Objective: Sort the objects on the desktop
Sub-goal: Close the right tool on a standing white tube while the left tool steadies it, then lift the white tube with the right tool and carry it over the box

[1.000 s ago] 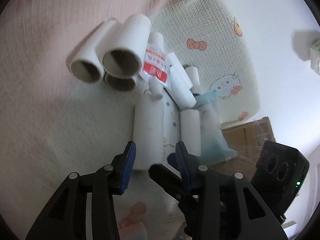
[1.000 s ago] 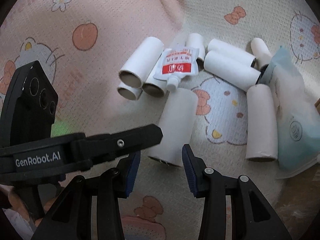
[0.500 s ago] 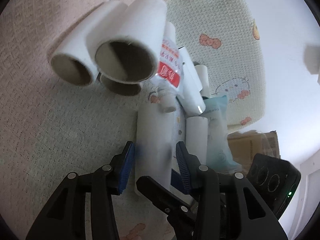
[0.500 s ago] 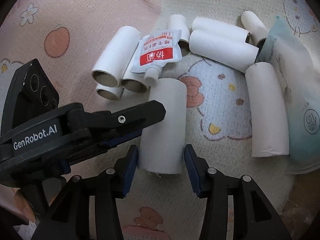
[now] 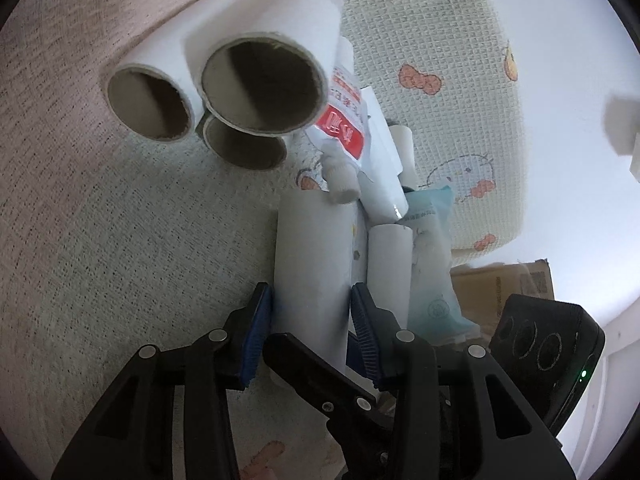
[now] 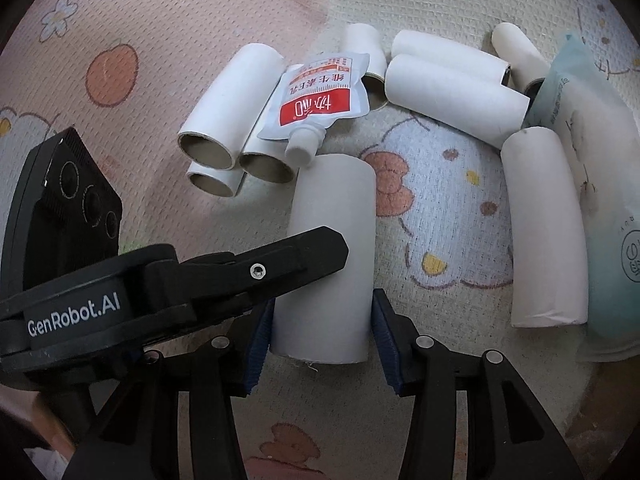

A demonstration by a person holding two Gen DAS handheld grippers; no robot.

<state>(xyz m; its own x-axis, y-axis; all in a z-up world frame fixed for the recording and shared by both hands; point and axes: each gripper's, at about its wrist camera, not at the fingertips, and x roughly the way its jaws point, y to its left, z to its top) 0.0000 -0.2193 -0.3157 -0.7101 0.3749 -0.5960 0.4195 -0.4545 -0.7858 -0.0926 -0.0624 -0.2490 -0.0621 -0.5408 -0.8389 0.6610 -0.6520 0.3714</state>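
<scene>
I see a padded mat (image 6: 420,208) with a waffle weave, printed with cartoon cats, bows, flowers and peaches, pink on one side and cream on the other. White cardboard tubes lie on it: three stacked in a cluster (image 6: 224,136), a wide one (image 6: 332,248) in the middle, another (image 6: 544,232) on its right, more behind. A red-labelled spout pouch (image 6: 320,92) rests against the cluster, and a pale blue packet (image 6: 600,184) lies at the right edge.

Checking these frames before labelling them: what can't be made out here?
Large tube: left flank, right wrist view, under the left gripper finger.
Pouch: fine print too small, right wrist view; blurred in left wrist view.
Blue packet: cut off by right wrist view's edge.
Bottom stacked tube: mostly behind two tubes, left wrist view.
</scene>
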